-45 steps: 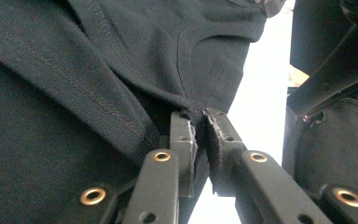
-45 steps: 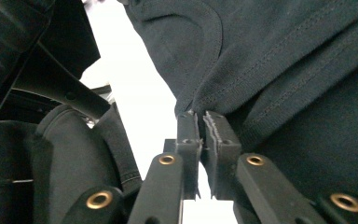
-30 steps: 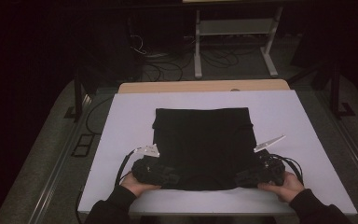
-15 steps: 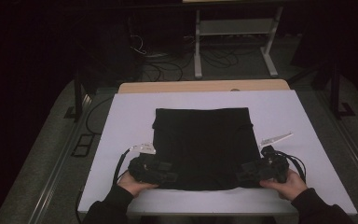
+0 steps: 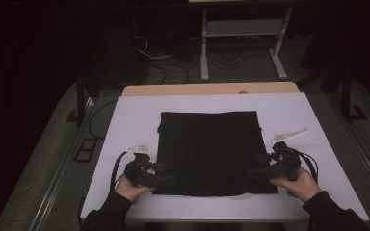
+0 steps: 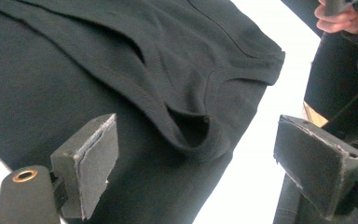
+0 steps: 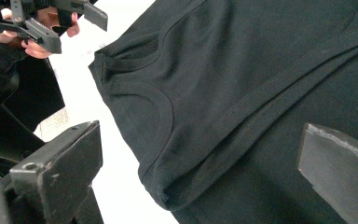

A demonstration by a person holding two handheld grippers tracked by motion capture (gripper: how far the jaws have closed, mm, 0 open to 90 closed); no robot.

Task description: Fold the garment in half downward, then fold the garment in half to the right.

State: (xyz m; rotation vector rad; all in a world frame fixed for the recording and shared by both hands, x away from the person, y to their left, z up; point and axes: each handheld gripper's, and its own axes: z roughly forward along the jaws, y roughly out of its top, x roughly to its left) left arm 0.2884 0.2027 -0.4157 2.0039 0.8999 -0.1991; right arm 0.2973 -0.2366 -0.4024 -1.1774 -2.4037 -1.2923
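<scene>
A black garment (image 5: pixel 211 151) lies folded flat on the white table (image 5: pixel 125 120). The left gripper (image 5: pixel 169 181) and right gripper (image 5: pixel 250 172) sit low at its near corners, pointing inward. Both sets of jaws have just been opening and stand wide, the cloth beneath them unpinched.

Plain black folded cotton garment (image 5: pixel 211 151) with self-coloured stitched hems, patternless, between and beyond both pairs of jaws. White tabletop sheet (image 5: pixel 125 125) beside them; pale wooden table edge (image 5: pixel 212 89) beyond. Matt black gripper pads (image 6: pixel 95 158), edges seemingly scuffed grey.
</scene>
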